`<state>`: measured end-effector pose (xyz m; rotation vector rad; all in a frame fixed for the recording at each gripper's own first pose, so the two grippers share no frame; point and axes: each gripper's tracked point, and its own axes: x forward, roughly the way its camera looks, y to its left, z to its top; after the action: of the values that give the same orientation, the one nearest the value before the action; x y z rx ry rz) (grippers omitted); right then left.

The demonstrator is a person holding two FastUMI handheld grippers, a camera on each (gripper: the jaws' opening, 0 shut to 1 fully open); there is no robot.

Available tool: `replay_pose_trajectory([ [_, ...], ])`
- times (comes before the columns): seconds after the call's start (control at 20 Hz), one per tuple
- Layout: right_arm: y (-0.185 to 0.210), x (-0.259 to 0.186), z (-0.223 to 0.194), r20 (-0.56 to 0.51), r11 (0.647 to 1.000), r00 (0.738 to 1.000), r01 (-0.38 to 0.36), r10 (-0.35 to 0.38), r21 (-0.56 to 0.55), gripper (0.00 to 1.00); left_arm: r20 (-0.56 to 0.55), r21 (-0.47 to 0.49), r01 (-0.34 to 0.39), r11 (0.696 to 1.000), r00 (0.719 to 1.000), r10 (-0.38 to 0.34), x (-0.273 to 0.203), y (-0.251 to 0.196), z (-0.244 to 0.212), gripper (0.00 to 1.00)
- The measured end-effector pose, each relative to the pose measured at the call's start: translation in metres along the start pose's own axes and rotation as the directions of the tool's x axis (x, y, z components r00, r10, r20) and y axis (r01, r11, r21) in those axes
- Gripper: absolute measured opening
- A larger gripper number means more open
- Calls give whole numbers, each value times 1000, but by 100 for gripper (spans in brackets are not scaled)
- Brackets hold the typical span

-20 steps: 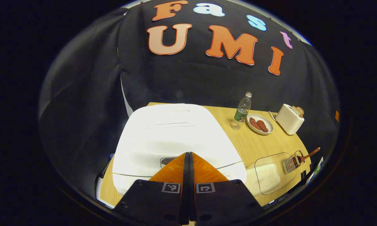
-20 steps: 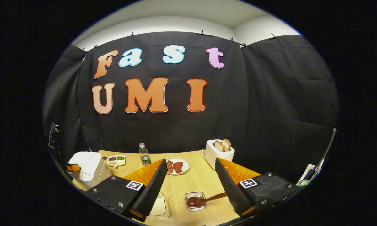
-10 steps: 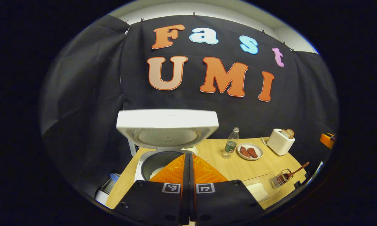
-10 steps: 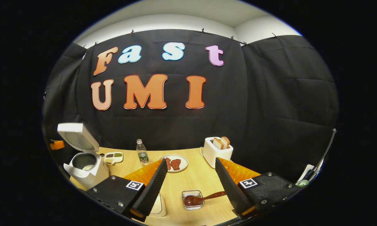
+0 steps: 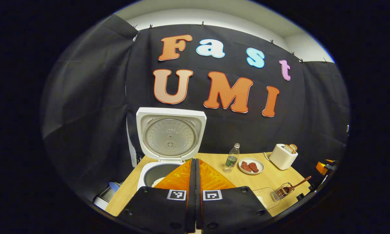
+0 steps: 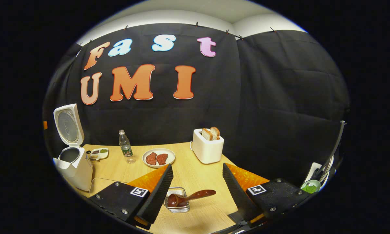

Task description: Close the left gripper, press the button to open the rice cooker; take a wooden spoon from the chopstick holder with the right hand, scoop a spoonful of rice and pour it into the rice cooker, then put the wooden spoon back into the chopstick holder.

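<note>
Lid swung from half-raised to fully upright; left gripper backed off, fingers pressed together, holding nothing. Rice cooker just ahead, pot exposed. Right gripper spread wide, empty, moved nearer wooden spoon, one, lying tilted in chopstick holder between fingers. Risk: pinching slanted handle may tip light holder. Counted: one bottle, one plate, two meat pieces, one toaster, two bread slices.

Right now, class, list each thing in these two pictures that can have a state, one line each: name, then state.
rice cooker: lid raised upright, pot uncovered
left tongs: shut, holding nothing
right tongs: open, empty
wooden spoon: lying in the chopstick holder, handle sticking out
toaster: bread slices popped up
bottle: upright
plate: holds two reddish pieces
</note>
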<state>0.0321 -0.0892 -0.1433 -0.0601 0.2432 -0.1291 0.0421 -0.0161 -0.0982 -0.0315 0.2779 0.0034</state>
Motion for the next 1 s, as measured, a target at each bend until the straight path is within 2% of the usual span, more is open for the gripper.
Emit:
replay_pose_trajectory([
  [0.3,-5,28,-66,-158,992,987,17,3,122,95,37,-12,3,1000,999,-3,-10,-1,9,5],
  [0.35,-4,32,-76,-185,990,983,23,4,139,95,40,-26,16,1000,999,-15,-10,-4,10,9],
  [0.5,-1,39,-96,-244,973,969,28,30,230,96,34,-58,25,998,999,-23,-18,-5,10,83],
  [0.6,4,40,-103,-264,951,963,23,62,308,94,57,-58,-5,998,998,8,-21,3,16,84],
  [0.65,6,43,-106,-269,938,960,22,77,345,92,64,-57,-16,998,998,20,-23,6,19,89],
  [0.7,8,45,-109,-273,927,958,21,88,375,86,69,-51,-30,998,997,33,-24,8,18,100],
  [0.85,9,51,-110,-273,901,956,22,108,434,72,60,-47,-39,998,997,41,-25,9,15,100],
  [1.0,11,56,-109,-270,870,954,18,132,492,54,48,-58,-28,998,998,31,-23,9,10,100],
])
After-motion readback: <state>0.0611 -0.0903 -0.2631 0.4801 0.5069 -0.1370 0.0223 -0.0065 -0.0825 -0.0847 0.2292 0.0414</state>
